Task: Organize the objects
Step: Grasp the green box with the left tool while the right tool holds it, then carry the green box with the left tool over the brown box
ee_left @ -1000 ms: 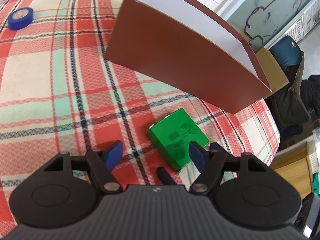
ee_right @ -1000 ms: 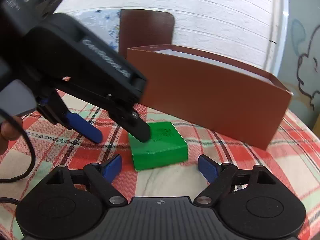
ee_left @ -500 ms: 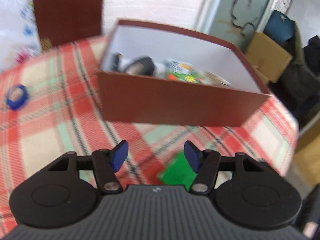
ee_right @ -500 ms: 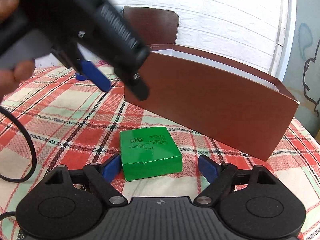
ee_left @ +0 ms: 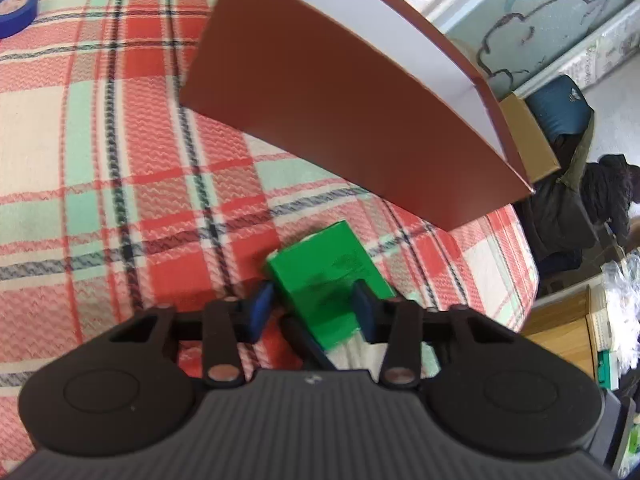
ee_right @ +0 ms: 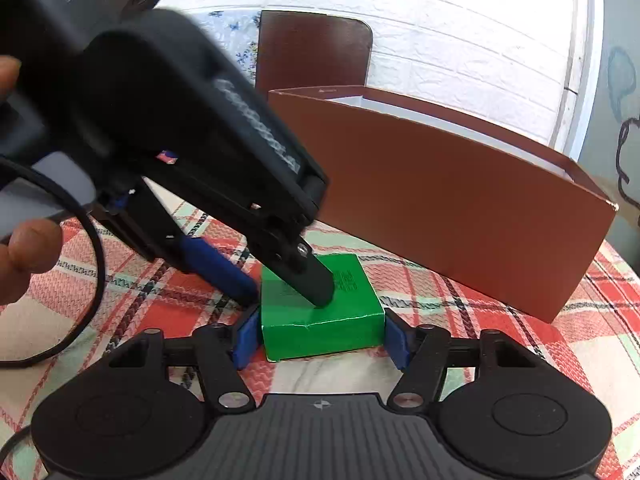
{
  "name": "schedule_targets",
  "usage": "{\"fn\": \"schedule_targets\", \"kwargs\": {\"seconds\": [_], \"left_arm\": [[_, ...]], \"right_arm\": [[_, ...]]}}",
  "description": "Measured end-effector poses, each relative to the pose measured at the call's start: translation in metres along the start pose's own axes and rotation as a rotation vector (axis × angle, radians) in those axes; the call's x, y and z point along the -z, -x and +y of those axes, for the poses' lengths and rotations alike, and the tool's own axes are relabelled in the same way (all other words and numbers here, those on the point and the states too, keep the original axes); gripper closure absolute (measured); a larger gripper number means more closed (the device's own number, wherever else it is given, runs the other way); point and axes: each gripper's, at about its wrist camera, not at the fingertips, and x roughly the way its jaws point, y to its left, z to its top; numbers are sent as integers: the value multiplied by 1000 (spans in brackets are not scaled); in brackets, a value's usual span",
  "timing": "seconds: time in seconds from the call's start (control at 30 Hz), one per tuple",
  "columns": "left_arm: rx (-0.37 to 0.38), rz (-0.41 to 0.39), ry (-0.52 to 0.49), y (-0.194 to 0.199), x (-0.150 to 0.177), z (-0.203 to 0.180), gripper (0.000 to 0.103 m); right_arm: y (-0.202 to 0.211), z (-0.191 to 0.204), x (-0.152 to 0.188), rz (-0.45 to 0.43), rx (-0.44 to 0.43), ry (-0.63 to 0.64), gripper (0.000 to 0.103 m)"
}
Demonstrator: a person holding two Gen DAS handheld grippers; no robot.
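Note:
A small green box (ee_right: 320, 314) lies flat on the red plaid tablecloth, just in front of the brown cardboard box (ee_right: 452, 208). My right gripper (ee_right: 320, 338) has its blue pads against the green box's two sides. My left gripper (ee_left: 310, 306) reaches down from the left; one finger rests on top of the green box (ee_left: 324, 276) and the other sits beside its left edge, so it straddles that edge without clamping. In the right wrist view the left gripper's fingers (ee_right: 316, 280) show on the box's top.
The brown box (ee_left: 344, 112) has a white inside and stands open-topped behind the green box. A blue tape roll (ee_left: 16, 12) lies at the table's far left. A brown chair back (ee_right: 314, 52) stands behind the table. The table edge falls off at the right.
My left gripper came back down from above the brown box onto the green box. My right gripper closed in from a wide opening onto the green box's sides.

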Motion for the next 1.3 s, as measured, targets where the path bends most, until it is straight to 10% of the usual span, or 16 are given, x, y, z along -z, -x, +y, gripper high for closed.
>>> {"fn": "schedule_targets", "kwargs": {"seconds": [0.4, 1.3], "left_arm": [[-6, -156, -375, 37, -42, -87, 65], [-114, -217, -557, -2, -104, -149, 66]], "right_arm": [[29, -27, -46, -212, 118, -98, 44], [-17, -115, -90, -283, 220, -187, 45]]}}
